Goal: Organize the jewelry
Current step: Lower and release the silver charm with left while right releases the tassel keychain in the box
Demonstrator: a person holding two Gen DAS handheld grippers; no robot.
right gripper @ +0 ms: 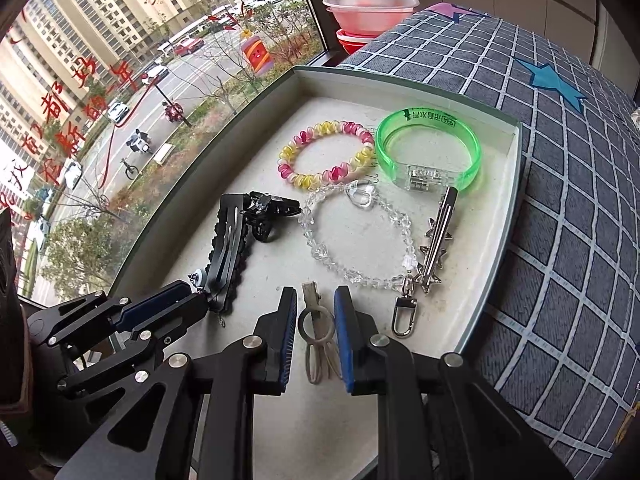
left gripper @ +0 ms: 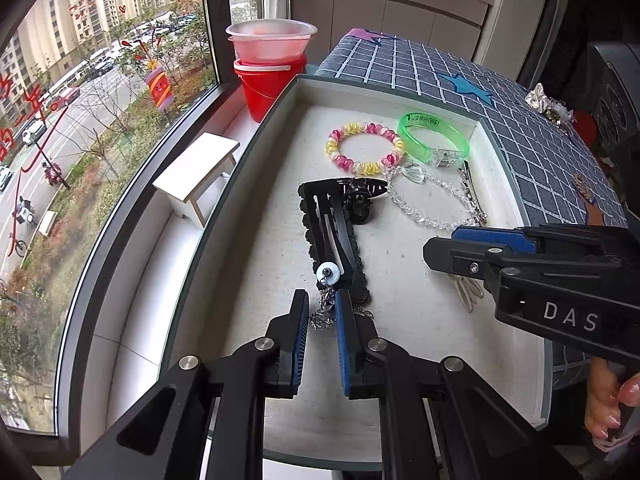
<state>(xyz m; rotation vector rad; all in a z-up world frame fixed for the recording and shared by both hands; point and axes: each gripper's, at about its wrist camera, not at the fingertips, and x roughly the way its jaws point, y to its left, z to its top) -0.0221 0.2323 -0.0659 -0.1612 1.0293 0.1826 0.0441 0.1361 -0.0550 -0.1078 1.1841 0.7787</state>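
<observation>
Left wrist view, nearest first: the left gripper [left gripper: 322, 308] hangs low over the tray [left gripper: 516, 208] with its jaws spread a narrow way, and a small silver chain charm [left gripper: 325, 312] lies in the gap between the blue pads. Whether the pads touch it I cannot tell; nothing looks pinched. At 12 o'clock from the tips lies the black lace hair clip [left gripper: 334, 236], the chain trailing from its white-washered end.

Right wrist view shows the right gripper [right gripper: 316, 312] also parted, straddling a grey wire hairpin [right gripper: 316, 332] that rests on the tray floor, apparently untouched.

Judging by this, the step in hand is lining up a grasp, 1 piece per gripper. The next move calls for closing gently and squarely, since both pieces are thin and could slip or snag.

Farther on, at 1 o'clock, lie the clear bead bracelet [right gripper: 360, 236] and the spiked silver clip [right gripper: 434, 248], which look to be touching. Beyond are the pink-and-yellow spiral bracelet [right gripper: 324, 156] and, at 2 o'clock, the green bangle [right gripper: 428, 148].
</observation>
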